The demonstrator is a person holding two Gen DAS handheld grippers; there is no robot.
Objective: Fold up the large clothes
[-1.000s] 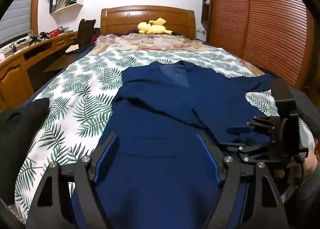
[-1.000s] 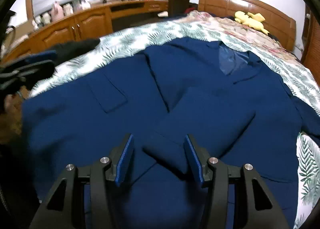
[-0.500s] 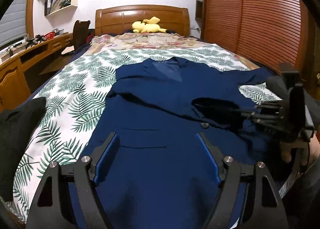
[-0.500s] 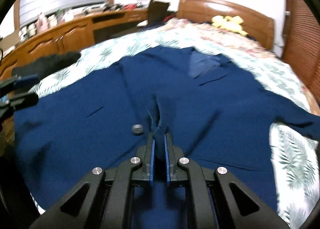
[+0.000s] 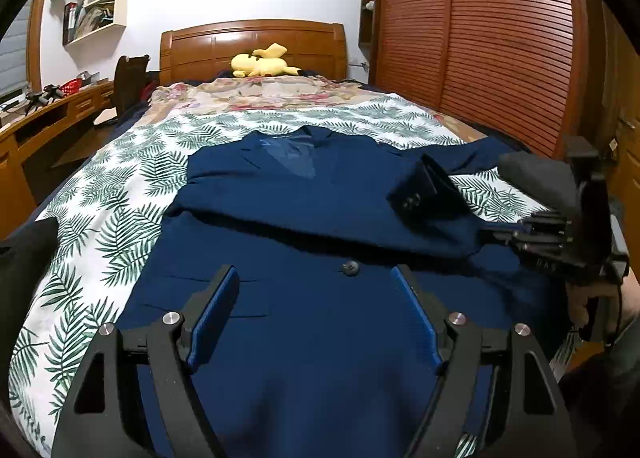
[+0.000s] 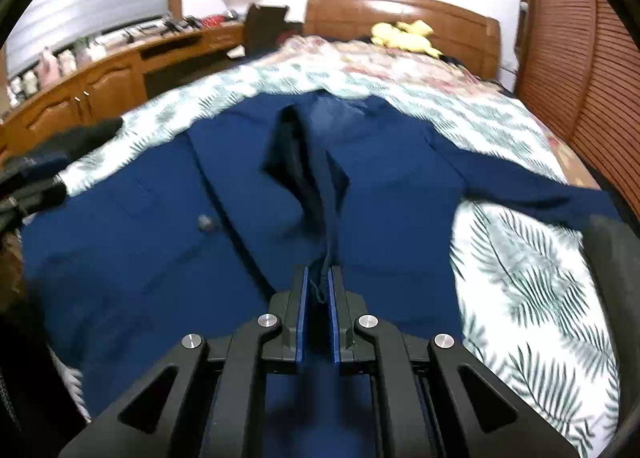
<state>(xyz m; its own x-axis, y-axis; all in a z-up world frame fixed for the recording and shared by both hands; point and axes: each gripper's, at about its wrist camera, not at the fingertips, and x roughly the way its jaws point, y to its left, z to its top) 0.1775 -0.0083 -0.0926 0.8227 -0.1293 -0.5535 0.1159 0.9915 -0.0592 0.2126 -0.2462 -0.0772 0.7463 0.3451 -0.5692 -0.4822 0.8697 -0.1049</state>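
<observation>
Here, navy jacket (image 5: 320, 322) flat on bed; sleeve (image 6: 320, 193) lifted, pinched by right hand-held gripper (image 6: 318, 290); left hand-held gripper (image 5: 316, 310) spread wide.

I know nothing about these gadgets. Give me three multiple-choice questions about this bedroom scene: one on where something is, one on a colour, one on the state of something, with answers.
1. Where does the yellow plush toy lie?
A. at the headboard end of the bed
B. on the desk
C. on the jacket

2. What colour is the jacket spread on the bed?
A. grey
B. dark blue
C. red

3. How do the jaws of the right gripper stand?
A. wide open over bare bedding
B. open, holding nothing
C. closed on a fold of the jacket's cloth

Answers:
1. A: it rests against the wooden headboard, far past the jacket.
2. B: the cloth is navy against the leaf-print bedspread.
3. C: in the right wrist view, blue cloth rises pinched between the two pads, while the left gripper is spread open.
</observation>
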